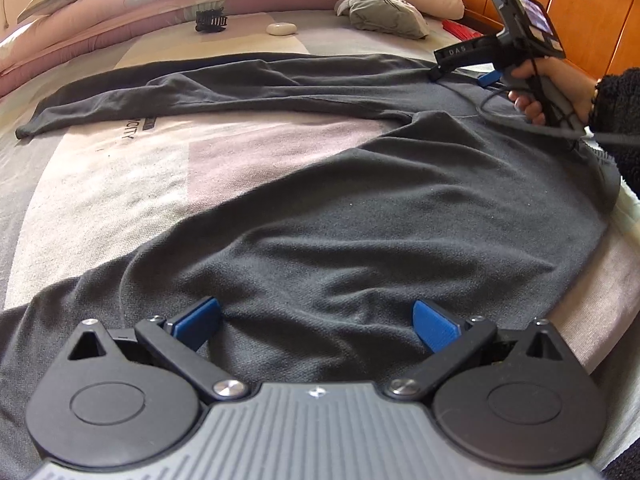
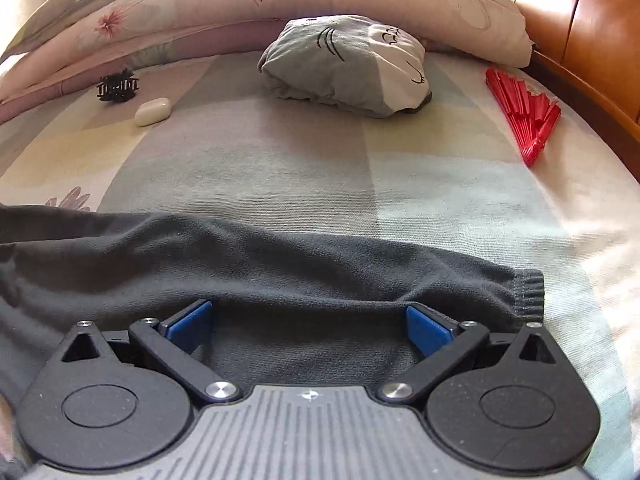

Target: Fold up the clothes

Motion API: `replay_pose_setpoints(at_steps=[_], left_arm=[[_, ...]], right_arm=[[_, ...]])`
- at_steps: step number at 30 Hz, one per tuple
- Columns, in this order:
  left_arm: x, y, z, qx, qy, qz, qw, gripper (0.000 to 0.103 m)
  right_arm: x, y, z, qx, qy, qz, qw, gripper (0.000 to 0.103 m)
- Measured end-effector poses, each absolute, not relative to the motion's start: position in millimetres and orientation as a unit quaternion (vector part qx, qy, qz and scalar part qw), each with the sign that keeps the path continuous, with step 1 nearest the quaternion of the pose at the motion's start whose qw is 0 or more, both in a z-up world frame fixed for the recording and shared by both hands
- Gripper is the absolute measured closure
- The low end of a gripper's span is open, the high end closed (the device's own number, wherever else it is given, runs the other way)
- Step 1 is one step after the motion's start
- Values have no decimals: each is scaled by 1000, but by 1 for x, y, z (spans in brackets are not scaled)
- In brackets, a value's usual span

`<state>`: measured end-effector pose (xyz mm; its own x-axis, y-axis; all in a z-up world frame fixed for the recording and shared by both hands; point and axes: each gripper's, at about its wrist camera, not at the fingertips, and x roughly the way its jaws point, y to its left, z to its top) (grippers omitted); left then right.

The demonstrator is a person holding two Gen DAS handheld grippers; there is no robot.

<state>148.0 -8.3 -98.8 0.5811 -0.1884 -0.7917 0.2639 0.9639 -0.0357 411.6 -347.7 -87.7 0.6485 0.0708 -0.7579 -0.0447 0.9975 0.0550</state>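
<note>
Sweater (image 1: 360, 208) lay flat on the bedsheet (image 1: 120, 168) printed "CITY". Right gripper (image 2: 308, 328), marked "DAS", and left gripper (image 1: 316, 320) both rested wide apart on it, gripping nothing.

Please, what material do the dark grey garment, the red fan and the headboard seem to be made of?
Dark grey garment: soft matte knit, probably cotton or fleece; fuzzy surface, ribbed cuff.
Red fan: thin rigid slats, likely plastic, possibly lacquered wood; uniform bright red.
Headboard: looks like varnished wood, orange-brown panels with glossy highlights; padded leather cannot be ruled out.
</note>
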Motion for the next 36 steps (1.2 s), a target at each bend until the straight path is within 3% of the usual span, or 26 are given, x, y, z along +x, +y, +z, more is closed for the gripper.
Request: replay_pose_setpoints(at_steps=[6,10,12,17,25,32,36], left_arm=[[150,-8,-94,46,438,-118,890,1],[151,-9,-98,48,441,-117,889,1],[151,-8,-98,45,442,-119,888,1],[152,-5,-97,40,443,-122,887,1],[146,-7,-90,45,434,-124,891,1],[138,-22,-86,72,429,-144,889,1],[134,-26,-99,73,454,-133,878,1]], right_arm=[[382,-311,-66,21,417,134,898,0],[398,-285,-97,-17,442,116,889,0],[404,-278,-105,-55,407,100,906,0],[417,-295,-87,-4,424,96,901,0],[284,-335,-37,-32,398,124,908,0],[184,-368,-89,-11,451,92,888,0],[142,-375,-99,6,421,72,904,0]])
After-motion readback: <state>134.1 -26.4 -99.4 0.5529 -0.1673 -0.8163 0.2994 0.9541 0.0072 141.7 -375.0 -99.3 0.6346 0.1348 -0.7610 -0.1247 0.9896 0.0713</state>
